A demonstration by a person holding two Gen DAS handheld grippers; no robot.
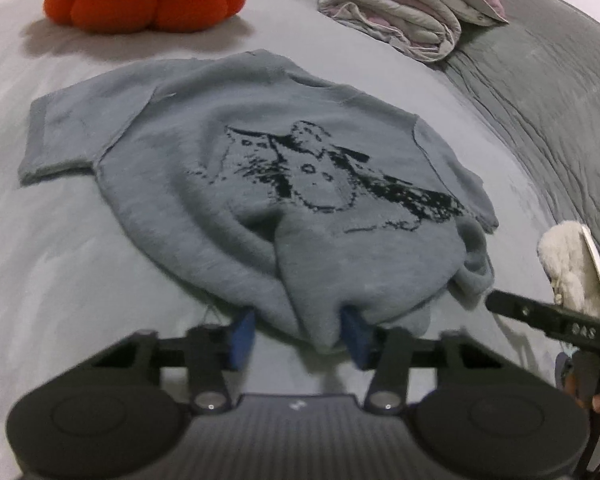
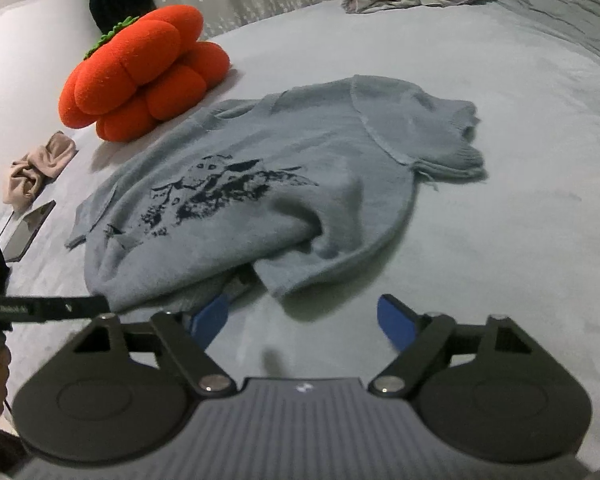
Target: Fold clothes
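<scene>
Blurred white lettering on each gripper's black side bar [image 1: 552, 322], no legible word anywhere.

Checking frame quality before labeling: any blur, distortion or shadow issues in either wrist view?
Left wrist: soft overall, the sweater print smeared, strong fisheye bowing the bed, dark vignette corners. Right wrist: equally soft, the pumpkin cushion casting a mild shadow, no glare.

Both grippers are showing the same build: the left gripper [image 1: 296, 334] and right gripper [image 2: 304, 320] are wearing blue finger pads [image 2: 396, 322], black linkage arms with silver pivot screws, ribbed grey bodies and round black side discs.
</scene>
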